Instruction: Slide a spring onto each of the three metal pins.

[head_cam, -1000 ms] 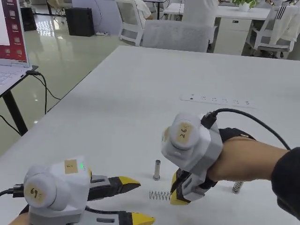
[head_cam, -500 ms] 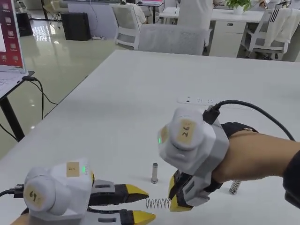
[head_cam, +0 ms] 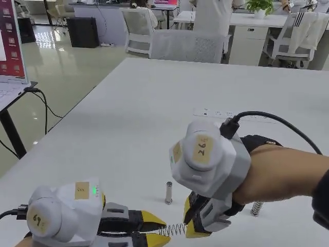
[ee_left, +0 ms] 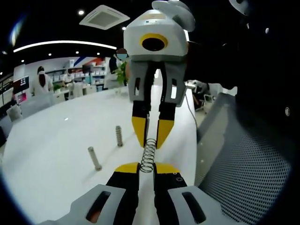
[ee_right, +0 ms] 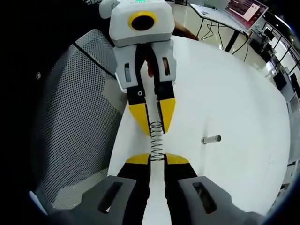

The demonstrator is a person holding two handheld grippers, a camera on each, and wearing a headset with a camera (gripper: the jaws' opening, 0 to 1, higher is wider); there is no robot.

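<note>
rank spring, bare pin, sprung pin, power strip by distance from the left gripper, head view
1. spring, at the left gripper
2. bare pin, just beyond it
3. sprung pin, off to the right
4. power strip, far back

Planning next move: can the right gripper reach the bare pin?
Probably yes: the bare pin stands close beside the right gripper, nothing between. But the spring in its jaws is also held by the left gripper, which should let go first.

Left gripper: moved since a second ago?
Yes. The left gripper shifted right, nearer the pin, and now reaches the spring in the right gripper.
</note>
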